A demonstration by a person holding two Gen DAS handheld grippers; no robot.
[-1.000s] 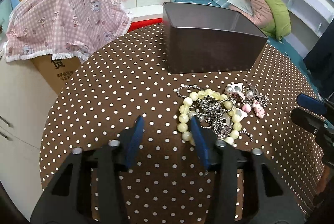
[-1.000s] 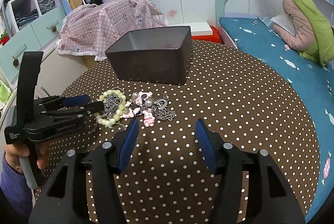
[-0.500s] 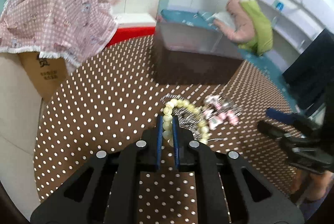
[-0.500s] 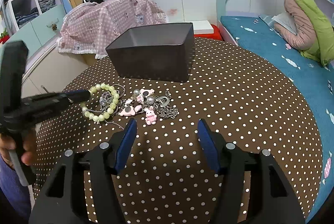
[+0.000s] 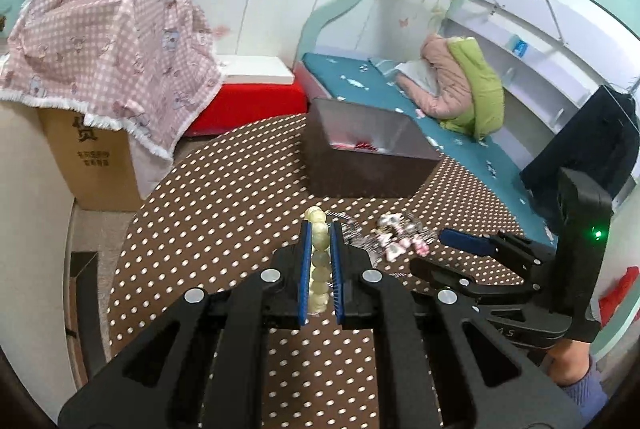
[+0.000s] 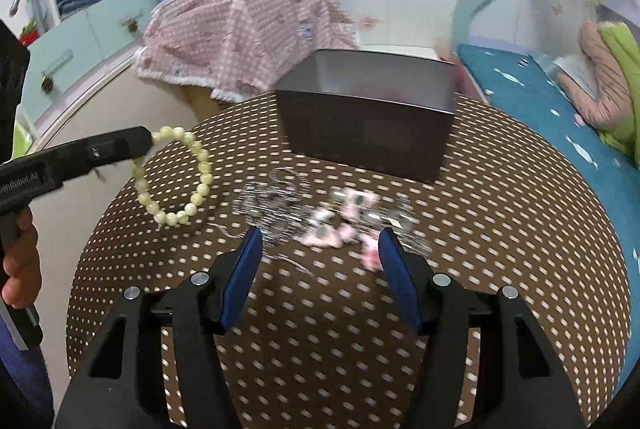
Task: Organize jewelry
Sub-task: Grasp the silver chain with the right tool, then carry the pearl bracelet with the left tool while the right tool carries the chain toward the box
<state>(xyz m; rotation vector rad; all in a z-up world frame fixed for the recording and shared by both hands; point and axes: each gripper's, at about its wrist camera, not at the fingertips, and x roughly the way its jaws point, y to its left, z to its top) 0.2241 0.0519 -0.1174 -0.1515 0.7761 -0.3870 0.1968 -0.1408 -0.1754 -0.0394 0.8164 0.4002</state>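
My left gripper (image 5: 320,229) is shut on a pale green bead bracelet (image 5: 319,241). In the right wrist view the bracelet (image 6: 205,167) hangs as a loop from the left gripper (image 6: 148,140), above the table's left side. A heap of silver chains (image 6: 272,205) and pink charms (image 6: 344,217) lies on the brown polka-dot table (image 6: 500,229), in front of a dark open box (image 6: 368,133). My right gripper (image 6: 320,235) hovers just short of the heap. Its jaws are closing slightly, and nothing is gripped between them. The left wrist view shows the right gripper (image 5: 436,255) beside the charms (image 5: 400,241).
The dark box (image 5: 372,169) holds something red and white. Beyond the table's left edge stands a cardboard box (image 5: 96,157) under a pink checked cloth (image 5: 112,41). A red chest (image 5: 248,101) and a teal bed (image 5: 460,149) lie behind.
The left gripper closed on the bead bracelet and lifted it away from the heap. The right gripper moved closer to the heap.
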